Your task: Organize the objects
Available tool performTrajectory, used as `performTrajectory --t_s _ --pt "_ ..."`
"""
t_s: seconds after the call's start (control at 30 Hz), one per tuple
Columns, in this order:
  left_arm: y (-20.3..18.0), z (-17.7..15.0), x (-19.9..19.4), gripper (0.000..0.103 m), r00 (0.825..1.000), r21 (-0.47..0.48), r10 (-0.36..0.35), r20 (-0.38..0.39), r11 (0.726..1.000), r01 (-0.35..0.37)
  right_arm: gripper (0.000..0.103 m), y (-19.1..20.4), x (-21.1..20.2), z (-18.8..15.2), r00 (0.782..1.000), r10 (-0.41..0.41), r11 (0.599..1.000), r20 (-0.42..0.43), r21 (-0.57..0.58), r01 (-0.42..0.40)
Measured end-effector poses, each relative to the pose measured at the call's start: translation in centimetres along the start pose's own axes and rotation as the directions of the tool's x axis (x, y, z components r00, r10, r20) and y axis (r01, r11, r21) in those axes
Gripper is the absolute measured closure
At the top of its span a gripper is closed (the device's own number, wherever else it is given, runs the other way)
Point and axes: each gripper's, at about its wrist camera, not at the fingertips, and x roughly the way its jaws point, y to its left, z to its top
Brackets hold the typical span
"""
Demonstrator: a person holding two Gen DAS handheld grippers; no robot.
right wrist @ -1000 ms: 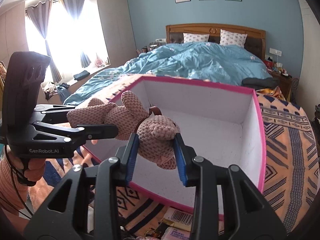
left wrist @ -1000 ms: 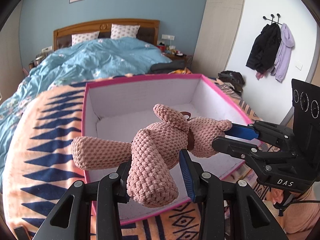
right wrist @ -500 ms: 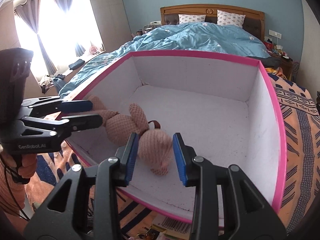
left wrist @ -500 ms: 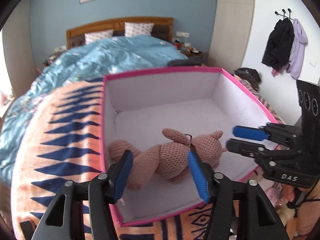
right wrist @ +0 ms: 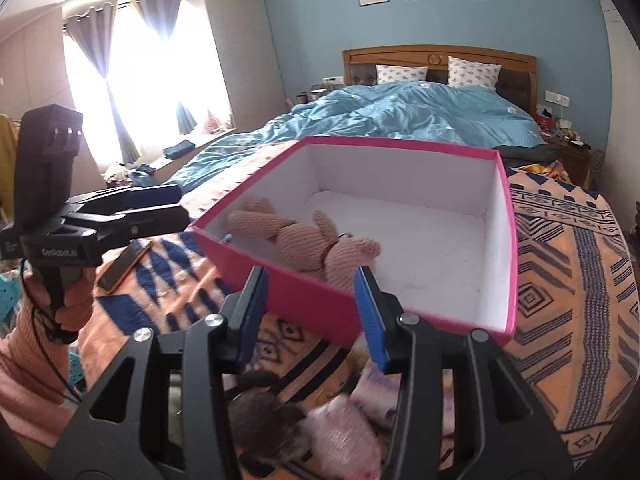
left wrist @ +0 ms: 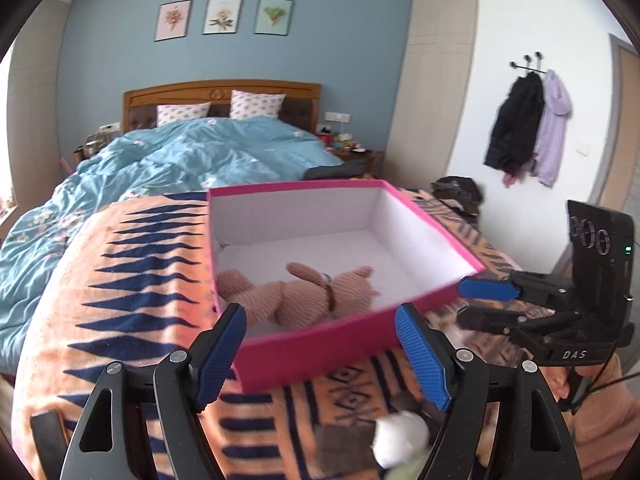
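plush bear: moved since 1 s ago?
Yes. The plush bear went from above the pink box's near rim down onto its floor, by the near-left wall; both grippers are clear of it.

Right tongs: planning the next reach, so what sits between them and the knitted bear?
In the right wrist view, the pink box's near wall stands between the opening right tongs and the bear inside.
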Motion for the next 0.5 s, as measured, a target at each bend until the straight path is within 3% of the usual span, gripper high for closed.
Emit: performTrajectory --t_s 0.23,0.5 --pt "-1.9 -4.0 0.7 0.024 0.994 0.023 -0.057 -0.097 0.998 0.060 0.054 1.4 -0.8 -4.7 0.993 0.057 0.998 -0.103 0.031 -0.054" --pt "-2.2 -7.2 2.5 0.024 0.973 -0.015 -0.108 -0.202 0.994 0.107 0.054 0.2 0.8 -8.9 0.976 0.068 0.985 -0.208 0.170 -0.032"
